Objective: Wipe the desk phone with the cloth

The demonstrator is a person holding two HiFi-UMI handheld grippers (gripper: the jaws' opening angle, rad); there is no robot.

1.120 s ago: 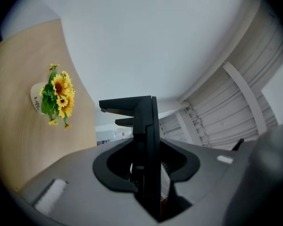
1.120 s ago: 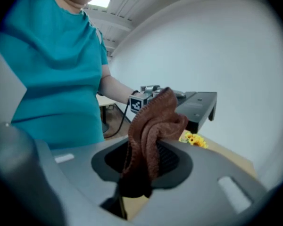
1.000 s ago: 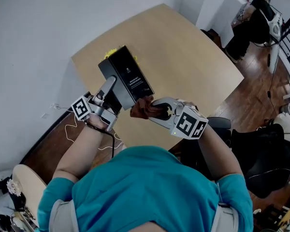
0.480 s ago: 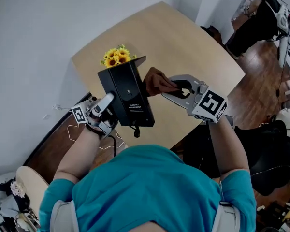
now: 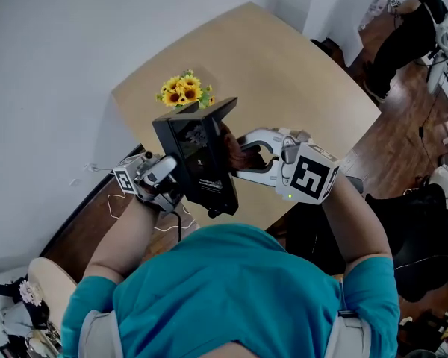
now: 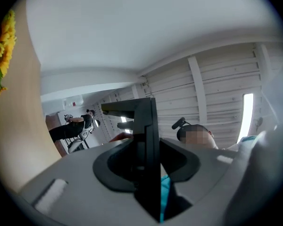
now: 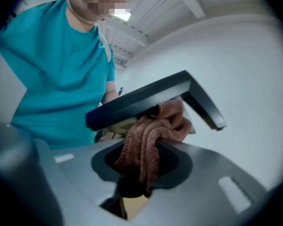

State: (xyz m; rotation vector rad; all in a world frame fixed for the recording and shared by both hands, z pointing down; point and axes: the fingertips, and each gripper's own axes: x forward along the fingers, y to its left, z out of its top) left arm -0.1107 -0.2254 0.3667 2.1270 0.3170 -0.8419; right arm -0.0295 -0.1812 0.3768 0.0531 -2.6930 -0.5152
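Above the wooden desk (image 5: 299,73), the left hand-held gripper (image 5: 164,171), tilted upward, is clamping the black desk phone (image 5: 198,151) by its edge, while the right hand-held gripper (image 5: 248,155) is pinching a brown cloth (image 5: 231,149) that is touching the phone just ahead of it.

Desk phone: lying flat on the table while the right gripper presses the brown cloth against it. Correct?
Not quite. The desk phone is not lying on the table: the left gripper holds it up in the air, tilted, as the head view shows. The rest stands: the right gripper presses the brown cloth against it.
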